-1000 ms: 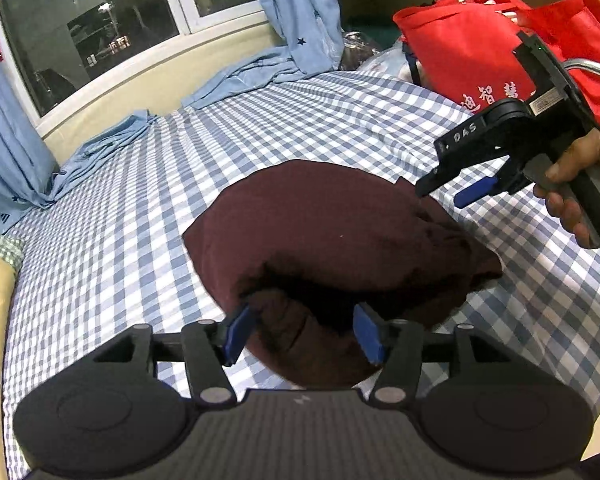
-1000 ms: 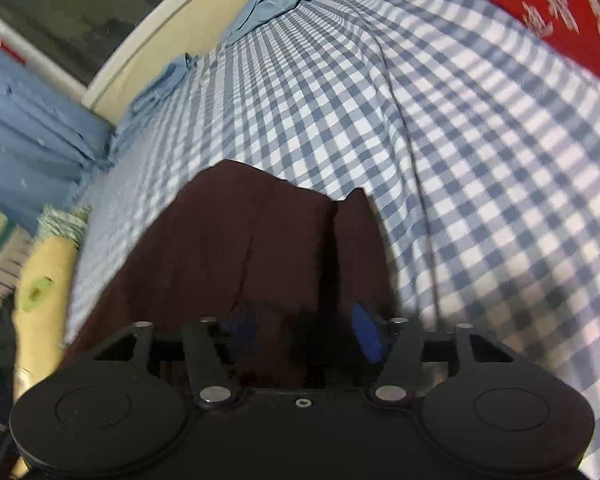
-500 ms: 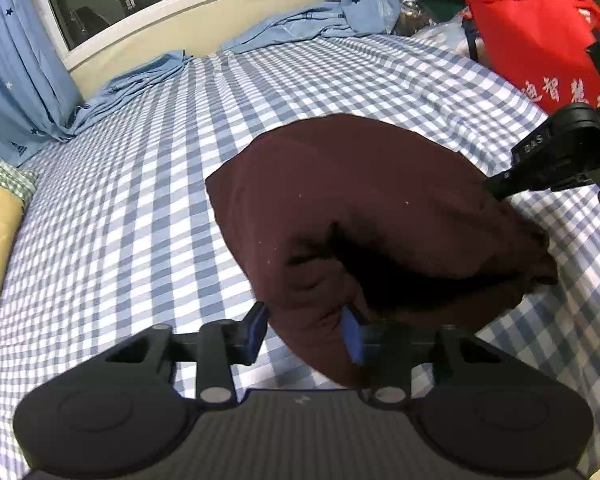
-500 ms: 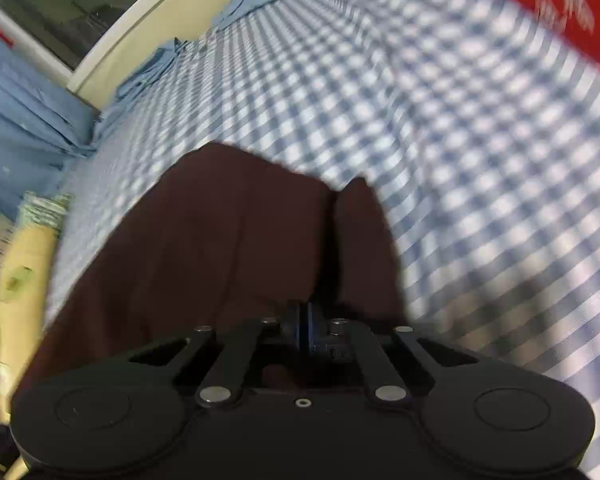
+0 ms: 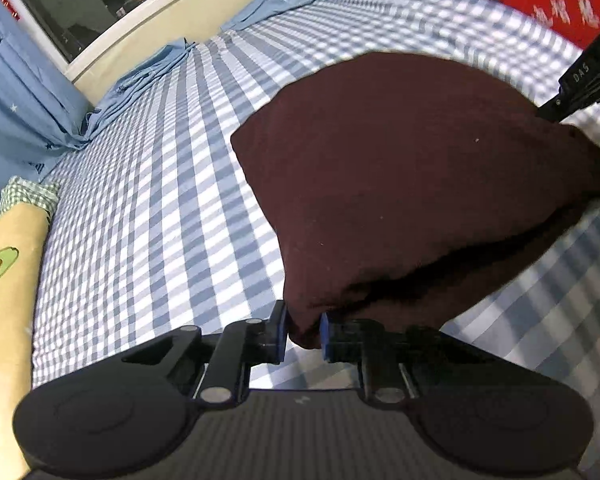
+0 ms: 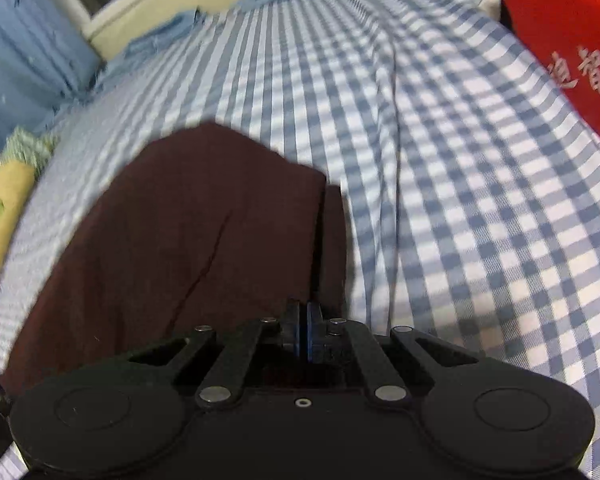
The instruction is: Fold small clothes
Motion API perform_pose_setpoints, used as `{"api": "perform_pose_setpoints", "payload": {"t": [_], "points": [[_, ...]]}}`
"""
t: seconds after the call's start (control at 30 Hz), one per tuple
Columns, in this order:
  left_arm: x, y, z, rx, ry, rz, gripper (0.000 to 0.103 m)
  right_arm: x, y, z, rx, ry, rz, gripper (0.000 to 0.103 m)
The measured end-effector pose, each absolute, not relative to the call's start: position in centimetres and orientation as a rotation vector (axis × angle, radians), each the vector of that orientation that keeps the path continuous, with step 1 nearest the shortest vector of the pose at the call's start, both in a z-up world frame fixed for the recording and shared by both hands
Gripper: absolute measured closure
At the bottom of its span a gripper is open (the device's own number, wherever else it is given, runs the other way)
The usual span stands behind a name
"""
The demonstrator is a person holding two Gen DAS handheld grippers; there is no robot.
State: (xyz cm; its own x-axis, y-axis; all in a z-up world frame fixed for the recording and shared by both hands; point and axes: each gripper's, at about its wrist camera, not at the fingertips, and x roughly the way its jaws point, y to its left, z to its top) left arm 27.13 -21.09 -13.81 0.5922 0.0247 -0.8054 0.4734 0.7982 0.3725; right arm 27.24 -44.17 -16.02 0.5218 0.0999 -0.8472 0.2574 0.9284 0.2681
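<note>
— So what takes up most of the scene?

— A bed (image 5: 148, 184) under a blue-and-white checked sheet, with blue curtains (image 5: 24, 92) along the window side and a red bag (image 6: 556, 32) at the far right edge. On the sheet lies the task's piece, a dark maroon garment (image 5: 400, 184), already doubled over into a rounded shape, its near edge lifted a little off the sheet.

— Why lifted?

— Both tools have hold of that near edge. The left gripper (image 5: 303, 334) has a corner of maroon cloth between its blue pads (image 5: 279, 332); its jaws have just been closing, and the fabric looks squeezed there, so they are pinching the garment. The right gripper (image 6: 303, 330) sits at the opposite corner — its jaws are pressed together, and since the maroon cloth runs right up to them, it likely has a thin fold caught, though the pinch itself is hidden by the pads.

— And the reason for one at each corner?

— Judging by the task, holding two corners keeps the edge straight, so that it can be carried across the rest of the garment as one flap rather than bunching.

— Anything small worth noting?

— A yellow pillow (image 5: 4, 280) with a green avocado print at the left border, well apart from the garment.
</note>
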Motion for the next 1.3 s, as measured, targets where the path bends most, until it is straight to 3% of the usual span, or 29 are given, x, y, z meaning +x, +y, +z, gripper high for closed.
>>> {"api": "perform_pose_setpoints", "payload": {"t": [0.33,0.4,0.47,0.53,0.67,0.83,0.9,0.97,1.03,1.3], "points": [[26.4,-20.7,-12.8,0.561,0.919,-0.286,0.083,27.2,-43.3,-16.3,0.316,1.024,-0.084,0.102],[25.9,-19.9,-11.7,0.494,0.937,-0.304,0.067,27.0,-43.6,-15.3,0.295,1.0,-0.081,0.102],[25.0,-18.9,-10.5,0.436,0.938,-0.313,0.058,27.1,-44.0,-14.8,0.27,0.993,-0.073,0.102],[24.4,-17.9,-9.6,0.379,0.947,-0.318,0.055,27.3,-44.2,-14.6,0.246,0.994,-0.065,0.102],[25.5,-16.0,-7.9,0.201,0.956,-0.272,0.039,27.7,-44.6,-15.1,0.193,1.024,-0.113,0.103],[29.5,-14.3,-7.4,-0.041,0.977,-0.208,0.038,27.1,-47.4,-15.3,0.361,1.022,-0.115,0.103],[31.2,-13.8,-7.9,-0.101,0.995,-0.194,0.038,26.8,-47.9,-14.8,0.434,0.985,-0.088,0.093],[32.4,-13.6,-8.8,-0.123,1.04,-0.203,0.041,26.4,-48.6,-14.5,0.555,0.937,-0.058,0.071],[32.9,-13.6,-9.5,-0.121,1.062,-0.219,0.042,26.5,-49.1,-14.7,0.652,0.912,-0.041,0.06],[33.3,-15.0,-11.9,-0.086,1.125,-0.243,0.043,28.0,-46.2,-17.5,0.628,1.024,0.001,0.054]]}}
